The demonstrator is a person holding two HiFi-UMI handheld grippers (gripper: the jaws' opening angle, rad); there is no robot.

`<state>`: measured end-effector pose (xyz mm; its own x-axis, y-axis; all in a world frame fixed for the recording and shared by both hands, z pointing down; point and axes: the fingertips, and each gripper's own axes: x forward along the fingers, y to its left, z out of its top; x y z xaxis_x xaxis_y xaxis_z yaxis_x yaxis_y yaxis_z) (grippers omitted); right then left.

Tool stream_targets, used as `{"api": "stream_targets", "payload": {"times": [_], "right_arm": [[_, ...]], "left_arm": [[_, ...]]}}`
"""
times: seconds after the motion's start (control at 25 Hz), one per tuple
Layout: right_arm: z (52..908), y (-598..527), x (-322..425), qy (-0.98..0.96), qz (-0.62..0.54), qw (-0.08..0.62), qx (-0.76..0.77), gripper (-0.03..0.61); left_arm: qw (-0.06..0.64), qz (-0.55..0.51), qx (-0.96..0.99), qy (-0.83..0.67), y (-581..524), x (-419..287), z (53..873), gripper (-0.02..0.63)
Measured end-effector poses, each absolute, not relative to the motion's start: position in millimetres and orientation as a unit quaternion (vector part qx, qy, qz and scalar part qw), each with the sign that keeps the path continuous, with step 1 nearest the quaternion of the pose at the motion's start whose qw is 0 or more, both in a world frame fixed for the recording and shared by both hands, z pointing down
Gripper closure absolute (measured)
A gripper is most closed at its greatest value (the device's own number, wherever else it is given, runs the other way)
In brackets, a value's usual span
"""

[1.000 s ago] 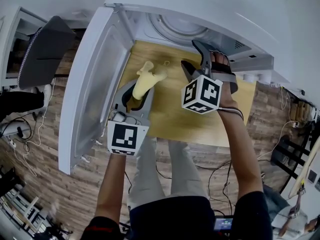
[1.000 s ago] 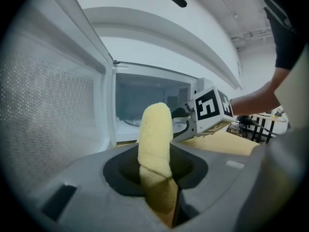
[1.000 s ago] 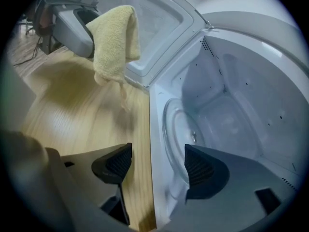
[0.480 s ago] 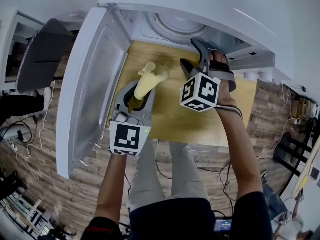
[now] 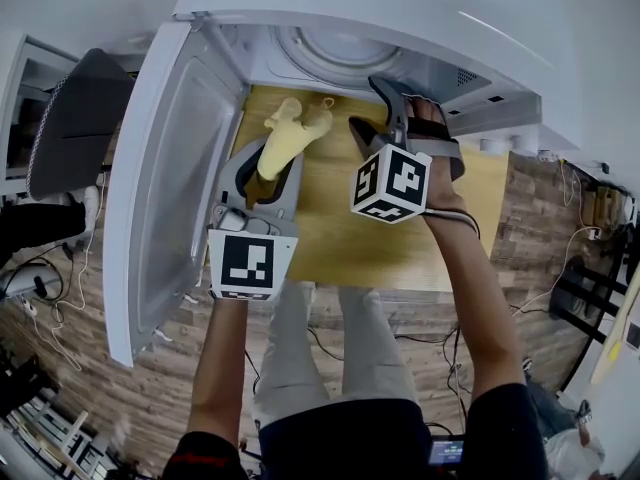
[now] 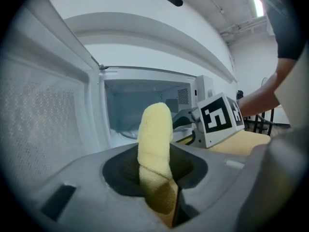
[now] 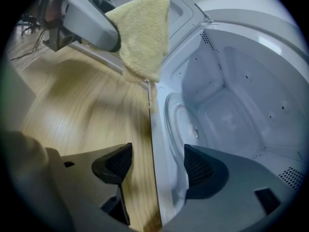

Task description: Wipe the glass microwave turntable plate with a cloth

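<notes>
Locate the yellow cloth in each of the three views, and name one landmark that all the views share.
Head view: yellow cloth at upper centre, sticking out of the left gripper toward the open microwave.
Left gripper view: centre, upright, clamped in the gripper.
Right gripper view: top, left of centre.
Shared landmark: the microwave cavity.

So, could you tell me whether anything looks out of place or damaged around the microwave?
Nothing stands out. The glass turntable plate sits inside the open microwave with no crack or spill visible. The left gripper is shut on the yellow cloth; the right gripper is open and empty.
</notes>
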<state>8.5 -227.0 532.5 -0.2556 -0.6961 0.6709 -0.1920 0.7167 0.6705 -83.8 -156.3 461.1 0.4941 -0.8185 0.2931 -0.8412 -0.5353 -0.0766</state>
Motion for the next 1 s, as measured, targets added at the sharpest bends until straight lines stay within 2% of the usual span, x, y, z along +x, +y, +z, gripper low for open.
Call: {"api": "stream_targets", "payload": {"times": [0.52,0.8,1.0], "right_arm": [[532,-227,8,-0.758,-0.247,0.525,0.296,0.275],[532,-228,7,-0.758,-0.251,0.524,0.295,0.275],[532,-228,7,-0.759,-0.252,0.523,0.296,0.275]], "left_arm": [[-0.046,0.159,0.848,-0.503,-206,-79,426,0.491],[-0.099,0.192,0.845,-0.489,-227,-70,440,0.491],[-0.110,0.199,0.844,-0.486,-242,-67,439,0.491]]}}
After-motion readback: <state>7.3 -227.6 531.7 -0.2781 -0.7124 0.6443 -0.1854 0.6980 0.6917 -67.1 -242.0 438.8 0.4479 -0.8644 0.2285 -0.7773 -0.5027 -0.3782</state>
